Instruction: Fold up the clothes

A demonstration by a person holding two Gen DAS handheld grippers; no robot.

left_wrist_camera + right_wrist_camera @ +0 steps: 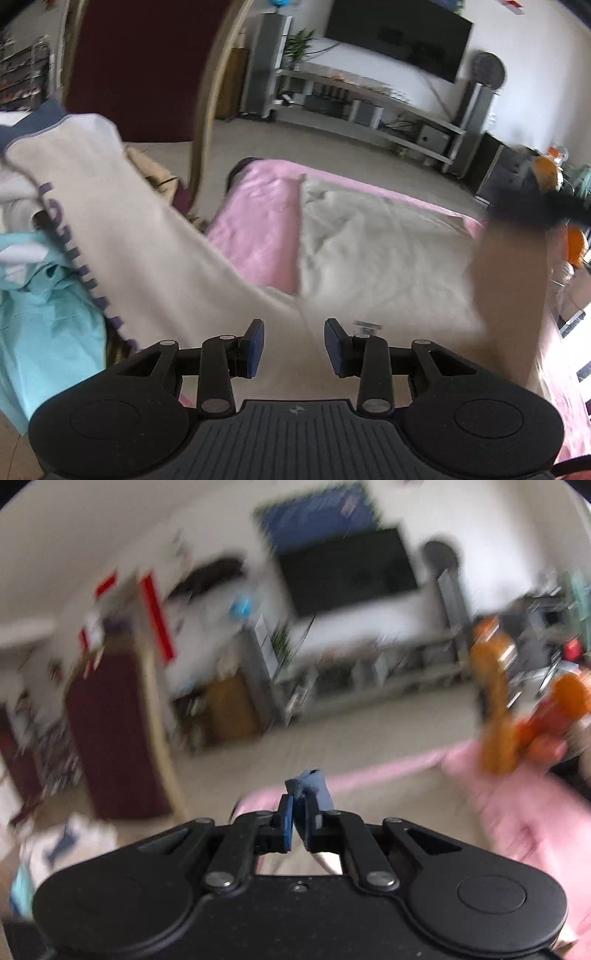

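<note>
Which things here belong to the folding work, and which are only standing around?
For the job: cream garment, pink sheet, teal garment, left gripper, right gripper with blue fabric.
Just around: television, plant, fan.

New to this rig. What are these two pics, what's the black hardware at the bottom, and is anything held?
No robot here: a person carries a handheld two-finger gripper in each hand, each with a fisheye camera looking along its fingers. The black hardware is the gripper itself.

The left wrist view shows the left gripper with its blue pads apart and nothing pressed between them. Below it a cream garment lies on a pink sheet; a cream sleeve with purple lettering stretches up to the left, over a turquoise garment.

The right wrist view is blurred. The right gripper has its jaws nearly together, with a bit of blue-grey fabric sticking up between them. Whether they still pinch it is unclear.
</note>
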